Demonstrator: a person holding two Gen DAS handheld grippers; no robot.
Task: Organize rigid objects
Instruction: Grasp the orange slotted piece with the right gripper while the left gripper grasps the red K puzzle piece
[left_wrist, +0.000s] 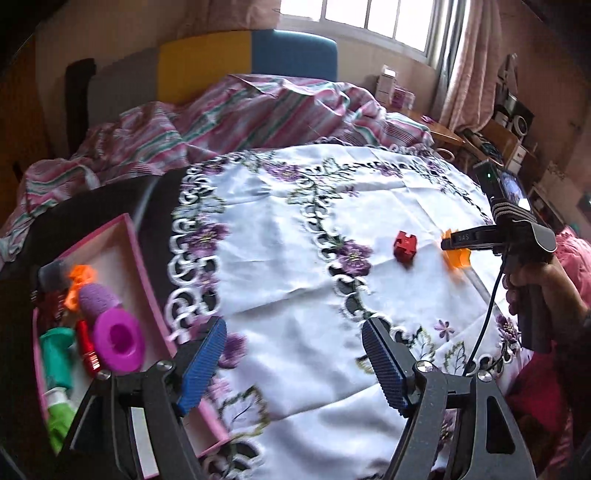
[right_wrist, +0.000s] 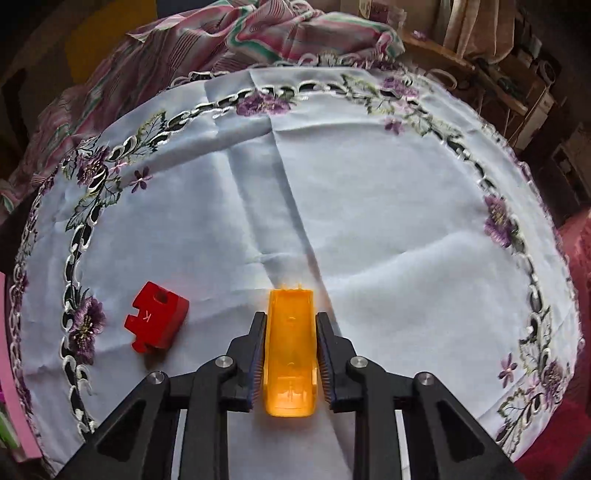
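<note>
So the orange piece (right_wrist: 290, 350) is sitting right between my right gripper (right_wrist: 290, 354) fingers, pads pressed against both its long sides, so that one's pinched. It's a translucent, longish plastic thing, pointing away from the camera over the white cloth (right_wrist: 369, 229). From the left wrist view I can see the same piece (left_wrist: 457, 254) at the right tongs' tip (left_wrist: 452, 243), low over the cloth or on it, can't really tell which because it's blurry. Just to its left is the red block (right_wrist: 157, 319), a chunky puzzle-shaped bit with a K on it, lying on the cloth next to a purple embroidered flower (right_wrist: 86, 323), not touching the orange piece. My left gripper (left_wrist: 295, 363) is spread wide with nothing in it, blue pads hanging over the near part of the cloth. Off to the left is the pink box (left_wrist: 147, 280), with a purple cup-ish thing (left_wrist: 117, 340), a smaller orange piece (left_wrist: 79, 282), something red and something teal-green inside. Striped bedding (left_wrist: 236, 110) is bunched up behind the cloth.
</note>
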